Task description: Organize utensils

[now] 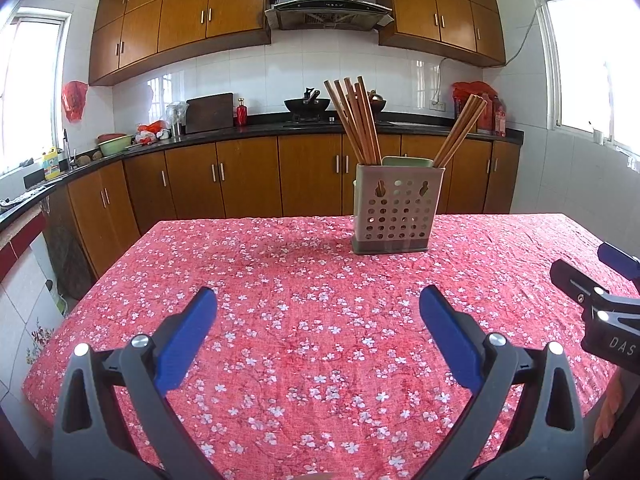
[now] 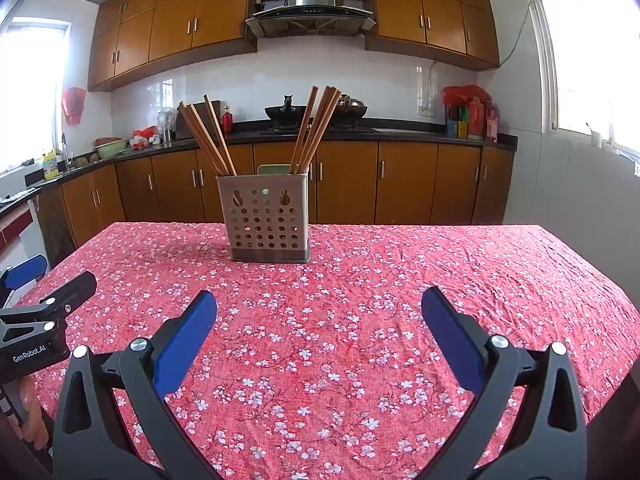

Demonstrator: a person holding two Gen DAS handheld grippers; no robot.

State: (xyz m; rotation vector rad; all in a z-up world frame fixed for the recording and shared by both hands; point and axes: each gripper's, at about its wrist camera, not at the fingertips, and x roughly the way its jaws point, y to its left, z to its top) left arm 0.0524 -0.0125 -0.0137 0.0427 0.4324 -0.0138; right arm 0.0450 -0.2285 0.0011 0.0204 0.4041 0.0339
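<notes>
Chopsticks (image 1: 356, 120) lean in two splayed bunches, one at each end of the holder (image 1: 394, 210), which stands on the cloth (image 1: 320, 320) at the far side; left gripper (image 1: 318, 308) and right gripper (image 2: 319, 308) hover apart, both spread empty, likely readying a reach.

Floral tablecloth (image 1: 320, 320), wooden cabinets (image 1: 240, 176), range hood (image 1: 328, 4), wok (image 1: 306, 105).

Kitchen. Range hood (image 1: 328, 2) as landmark, centred on white-tiled wall (image 1: 240, 76). Wooden upper cabinets (image 1: 180, 20) on either side of it; black countertop (image 1: 256, 130) and wooden base cabinets (image 1: 248, 178) below. Bright windows (image 1: 596, 60) far left and right. Table with red floral cloth (image 1: 320, 320) in front.
</notes>
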